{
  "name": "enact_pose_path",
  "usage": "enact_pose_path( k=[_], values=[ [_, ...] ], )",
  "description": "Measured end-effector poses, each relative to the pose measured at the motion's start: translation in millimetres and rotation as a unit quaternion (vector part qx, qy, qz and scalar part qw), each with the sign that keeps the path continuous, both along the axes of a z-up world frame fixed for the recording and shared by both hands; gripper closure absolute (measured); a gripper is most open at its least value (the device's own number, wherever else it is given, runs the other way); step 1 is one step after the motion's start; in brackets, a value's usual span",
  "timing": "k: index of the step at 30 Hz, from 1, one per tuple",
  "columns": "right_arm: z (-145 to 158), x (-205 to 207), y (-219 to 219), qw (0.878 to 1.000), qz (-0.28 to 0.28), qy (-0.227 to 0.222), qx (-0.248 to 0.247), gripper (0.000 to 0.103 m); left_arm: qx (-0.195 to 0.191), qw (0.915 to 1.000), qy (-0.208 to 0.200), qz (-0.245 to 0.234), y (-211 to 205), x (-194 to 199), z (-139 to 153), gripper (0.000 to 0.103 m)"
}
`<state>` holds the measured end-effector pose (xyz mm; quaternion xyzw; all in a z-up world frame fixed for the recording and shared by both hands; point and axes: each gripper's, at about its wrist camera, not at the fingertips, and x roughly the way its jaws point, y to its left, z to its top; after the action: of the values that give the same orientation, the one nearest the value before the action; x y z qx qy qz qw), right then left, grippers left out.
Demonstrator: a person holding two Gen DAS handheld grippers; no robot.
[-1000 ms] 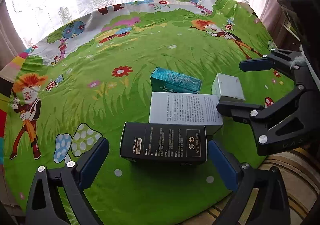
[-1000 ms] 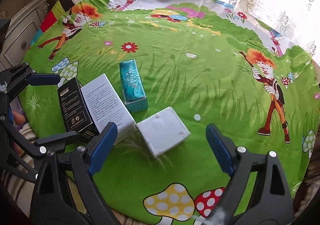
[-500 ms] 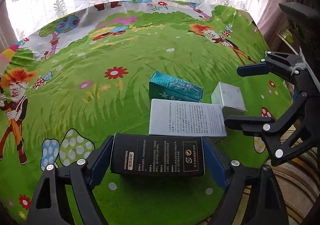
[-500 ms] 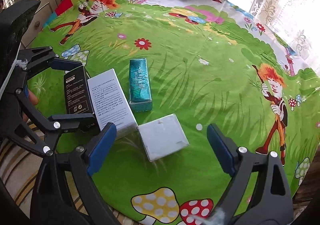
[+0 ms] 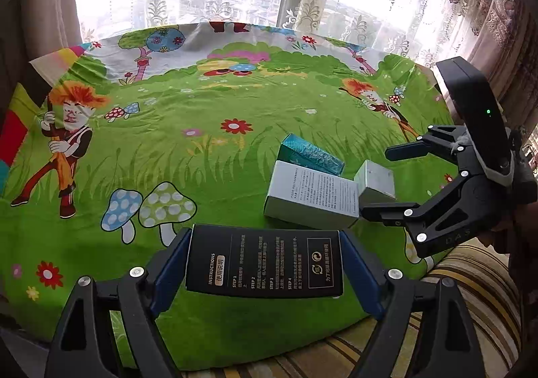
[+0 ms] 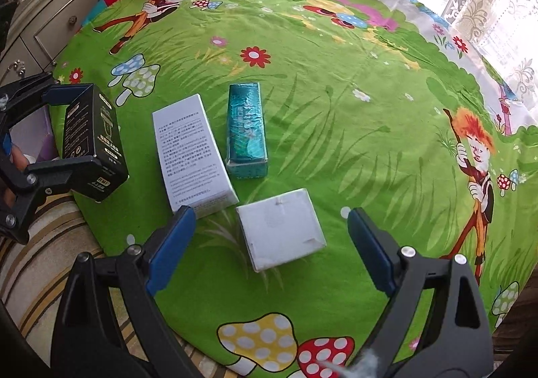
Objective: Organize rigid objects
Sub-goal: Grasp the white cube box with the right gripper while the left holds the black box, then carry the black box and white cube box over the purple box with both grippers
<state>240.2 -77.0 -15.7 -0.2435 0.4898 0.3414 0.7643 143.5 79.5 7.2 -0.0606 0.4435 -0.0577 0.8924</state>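
So the left gripper (image 5: 265, 265) has its blue pads clamped on the two short ends of the black box (image 5: 265, 263), the one with the white instructions text on it, and it's lifted clear of the tablecloth (image 5: 201, 156) near the table's near edge. In the right wrist view that same black box (image 6: 92, 142) sits off on the far left, pinched in the left gripper (image 6: 59, 129) and well apart from the other three boxes. The right gripper (image 6: 270, 243) is spread wide and holding nothing, its pads hanging on either side of the small white square box (image 6: 280, 231) without touching it. Just past that box lies the long white box with printed text (image 6: 191, 151), and the teal box (image 6: 247, 129) lies right beside it on the right, both lengthwise and roughly parallel. All three rest flat on the green cartoon cloth with the mushrooms and flowers. Lace curtains (image 5: 336, 1) hang behind the table on the far side.
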Motion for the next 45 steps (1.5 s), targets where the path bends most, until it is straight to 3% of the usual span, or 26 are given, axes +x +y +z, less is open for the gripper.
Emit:
enact_pose_path(
  k=[4,8,12,14,19,24,32,45],
  values=[
    [2,-5,4,0.999,0.020,0.025,0.019,0.010,-0.029,0.9993,-0.006,0.021,2,-18,5,0.017],
    [-13,-6,14,0.999,0.037,0.025,-0.023,0.010,-0.054,0.9977,-0.006,0.041,4,-27,8,0.017],
    [-20,-2,15,0.999,0.036,0.032,-0.019,0.010,-0.058,0.9972,-0.001,0.049,3,-31,4,0.017],
    [-22,1,14,0.999,0.031,0.029,-0.017,0.014,-0.060,0.9969,0.003,0.050,4,-30,2,0.017],
    [-25,6,10,0.999,0.017,0.034,-0.022,0.044,-0.061,0.9968,0.004,0.051,4,-31,1,0.017],
    [-25,6,8,0.999,0.012,0.032,-0.017,0.054,-0.063,0.9967,0.006,0.052,5,-30,0,0.017],
    [-20,2,1,0.999,-0.022,0.024,-0.012,0.054,-0.063,0.9962,0.001,0.060,7,-31,1,0.017],
    [22,-23,-29,0.990,-0.132,-0.002,0.042,0.054,-0.047,0.9960,-0.022,0.072,6,-42,13,0.017]
  ],
)
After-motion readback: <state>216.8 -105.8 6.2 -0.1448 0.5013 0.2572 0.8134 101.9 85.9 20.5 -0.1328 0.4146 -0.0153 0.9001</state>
